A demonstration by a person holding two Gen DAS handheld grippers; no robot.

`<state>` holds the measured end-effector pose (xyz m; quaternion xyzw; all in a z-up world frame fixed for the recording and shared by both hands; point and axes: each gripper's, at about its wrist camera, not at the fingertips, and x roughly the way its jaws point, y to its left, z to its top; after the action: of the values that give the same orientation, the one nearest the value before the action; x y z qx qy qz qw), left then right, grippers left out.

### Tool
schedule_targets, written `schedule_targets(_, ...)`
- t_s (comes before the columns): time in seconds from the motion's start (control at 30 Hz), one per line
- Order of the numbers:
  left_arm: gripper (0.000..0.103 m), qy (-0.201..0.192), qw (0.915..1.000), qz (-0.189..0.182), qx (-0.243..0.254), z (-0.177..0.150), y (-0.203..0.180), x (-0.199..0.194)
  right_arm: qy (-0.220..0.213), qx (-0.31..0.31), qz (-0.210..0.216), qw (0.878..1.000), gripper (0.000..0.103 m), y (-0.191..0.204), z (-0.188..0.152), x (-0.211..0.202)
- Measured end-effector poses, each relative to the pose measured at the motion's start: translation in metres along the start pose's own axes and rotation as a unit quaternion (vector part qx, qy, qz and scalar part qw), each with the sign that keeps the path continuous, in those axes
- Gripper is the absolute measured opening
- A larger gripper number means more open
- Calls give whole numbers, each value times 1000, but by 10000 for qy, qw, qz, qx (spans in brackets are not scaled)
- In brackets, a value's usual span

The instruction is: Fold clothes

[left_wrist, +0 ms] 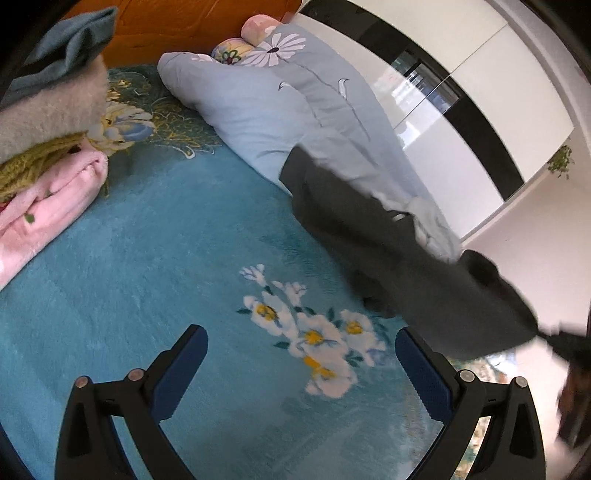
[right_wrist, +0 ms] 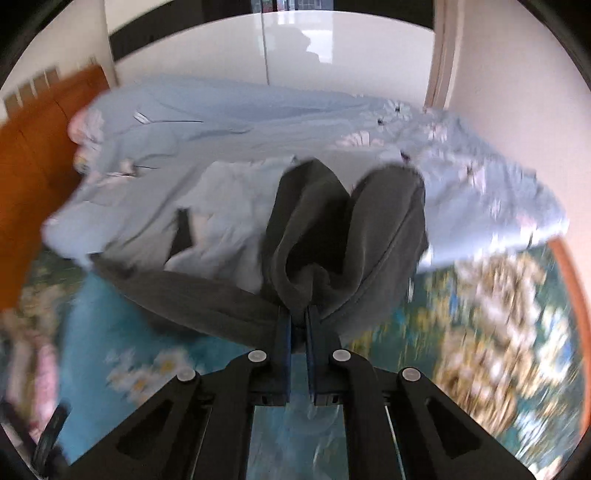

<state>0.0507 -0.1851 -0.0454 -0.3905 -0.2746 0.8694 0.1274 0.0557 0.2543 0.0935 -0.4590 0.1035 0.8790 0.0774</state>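
A dark grey garment (left_wrist: 388, 251) hangs stretched above the teal flowered blanket (left_wrist: 155, 266), running from the pale blue quilt down to the right edge of the left wrist view. My left gripper (left_wrist: 301, 341) stands open over the blanket with nothing between its fingers; the garment passes just right of its right finger (left_wrist: 421, 369). In the right wrist view my right gripper (right_wrist: 298, 314) is shut on a bunched fold of the dark grey garment (right_wrist: 332, 236), which rises in two humps ahead of the fingers. That view is motion-blurred.
A stack of folded clothes (left_wrist: 48, 129), teal, grey, olive and pink, sits at the left. A pale blue flowered quilt (left_wrist: 280, 103) lies along the far side against an orange headboard (left_wrist: 184, 26). White glossy wardrobe doors (left_wrist: 480, 92) stand beyond.
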Motion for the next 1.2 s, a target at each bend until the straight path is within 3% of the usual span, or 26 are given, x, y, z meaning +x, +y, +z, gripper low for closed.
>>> schedule_targets(0.13, 103, -61, 9999, -126, -99, -4, -6, -14, 252, 245, 363, 9987, 6, -32, -89, -40)
schedule_targets(0.33, 103, 290, 9993, 30, -248, -12, -13, -12, 1711, 707, 44, 9827, 6, -81, -220, -2)
schedule_targets(0.47, 103, 702, 9971, 228, -188, -29, -23, 0, 1911, 746, 192, 9786, 6, -88, -230, 3)
schedule_targets(0.67, 103, 1161, 9926, 342, 98, -52, -43, 17, 2107, -2, 337, 9770, 13, -75, -212, -18)
schedule_targets(0.77, 103, 1245, 9917, 322, 52, -54, -44, 18, 1757, -431, 434, 9825, 31, -66, -192, -47)
schedule_targets(0.83, 103, 1184, 9926, 269, 51, -53, -46, 16, 1277, -674, 397, 9887, 44, -63, -163, -62)
schedule_targets(0.87, 103, 1152, 9930, 240, 50, -52, -46, 14, 1073, -848, 324, 9901, 50, -59, -146, -61)
schedule_targets(0.93, 103, 1078, 9939, 212, 53, -50, -46, 7, 708, -1222, 154, 9899, 53, -42, -118, -51)
schedule_targets(1.0, 103, 988, 9949, 165, -69, -48, -43, 0, 526, -1687, 123, 9842, 62, -21, -96, -29)
schedule_targets(1.2, 103, 675, 9963, 133, -515, -46, -28, -19, 799, -981, 30, 9920, 62, -45, -85, -8)
